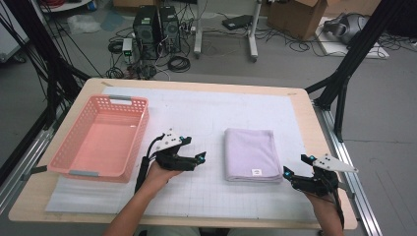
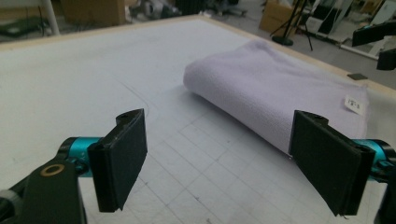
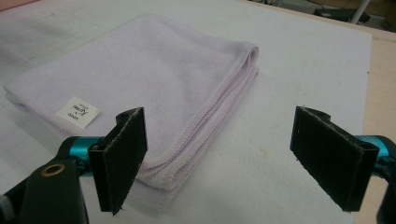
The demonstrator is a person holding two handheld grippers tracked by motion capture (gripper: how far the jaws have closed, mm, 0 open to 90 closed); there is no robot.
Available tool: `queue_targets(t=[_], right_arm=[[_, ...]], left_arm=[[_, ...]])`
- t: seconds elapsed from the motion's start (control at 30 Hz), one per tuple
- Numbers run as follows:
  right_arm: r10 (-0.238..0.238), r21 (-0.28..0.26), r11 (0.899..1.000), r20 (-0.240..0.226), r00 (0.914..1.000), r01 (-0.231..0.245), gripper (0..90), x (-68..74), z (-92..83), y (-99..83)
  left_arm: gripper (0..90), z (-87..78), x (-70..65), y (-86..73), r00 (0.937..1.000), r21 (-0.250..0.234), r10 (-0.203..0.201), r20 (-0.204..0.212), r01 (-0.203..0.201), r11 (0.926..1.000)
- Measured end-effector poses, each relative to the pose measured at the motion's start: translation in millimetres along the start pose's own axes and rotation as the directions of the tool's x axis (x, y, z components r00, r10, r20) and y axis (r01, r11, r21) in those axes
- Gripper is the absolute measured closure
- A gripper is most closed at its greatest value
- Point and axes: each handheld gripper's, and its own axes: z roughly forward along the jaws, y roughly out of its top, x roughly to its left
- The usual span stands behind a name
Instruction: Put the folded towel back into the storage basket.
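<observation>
A folded lavender towel point(image 1: 251, 155) lies on the desk point(image 1: 300, 105) between the two, right of the pink basket point(image 1: 101, 137). Both the left hand-held gripper point(image 1: 194, 150) and the right hand-held gripper point(image 1: 295, 165) hover spread wide, closing in; next they likely need to pinch its edges. The right gripper view shows the stitched hem and label point(image 3: 77, 112).
</observation>
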Motion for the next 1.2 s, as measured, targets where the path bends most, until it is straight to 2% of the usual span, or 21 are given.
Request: queue_targets(t=[0.13,0.23,0.4,0.5,0.7,0.8,0.93,1.0,1.13,1.2], right_arm=[[0.0,0.006,1.0,-0.003,1.0,0.0,17.6,0.2,0.7,-0.1],[-0.002,0.002,1.0,-0.003,1.0,0.002,17.6,0.3,0.2,0.2],[-0.005,0.005,1.0,-0.001,1.0,0.005,17.6,0.6,1.2,0.4],[-0.006,0.007,1.0,-0.004,1.0,0.006,17.6,0.8,1.2,0.5],[0.008,-0.001,1.0,-0.009,0.9999,-0.008,17.6,-1.3,0.4,0.3],[0.006,-0.002,1.0,-0.011,0.9999,-0.006,17.6,-1.5,0.4,0.4],[0.007,-0.004,1.0,-0.016,0.9999,-0.007,17.6,-1.4,0.7,0.5],[0.006,-0.004,1.0,-0.018,0.9998,-0.006,17.6,-1.6,0.7,0.6],[0.009,-0.003,1.0,-0.018,0.9998,-0.009,17.6,-1.4,0.9,0.6],[0.009,-0.002,1.0,-0.019,0.9998,-0.009,17.6,-1.0,1.2,0.7]], left_arm=[[18.3,10.1,-2.9,4.0,0.9989,0.007,-0.018,0.043,0.018,0.9998],[18.3,19.6,-5.9,9.5,0.999,0.017,-0.026,0.036,0.026,0.9995],[18.3,41.1,-9.2,17.2,0.9984,0.062,-0.04,0.04,0.037,0.9974],[19.0,55.1,-12.0,19.5,0.9965,0.094,-0.056,0.062,0.05,0.9943],[19.5,81.9,-18.4,20.4,0.9965,0.168,-0.066,0.051,0.057,0.9841],[19.5,90.2,-19.7,19.2,0.9952,0.181,-0.088,0.042,0.079,0.9803],[19.4,97.4,-18.6,14.4,0.9935,0.213,-0.111,0.024,0.104,0.9715],[19.4,99.6,-18.5,13.3,0.9894,0.217,-0.142,0.03,0.133,0.9672],[19.3,104.0,-21.8,11.9,0.9868,0.243,-0.156,0.044,0.141,0.9599],[19.3,107.7,-24.1,10.3,0.984,0.259,-0.172,0.047,0.155,0.9535]])
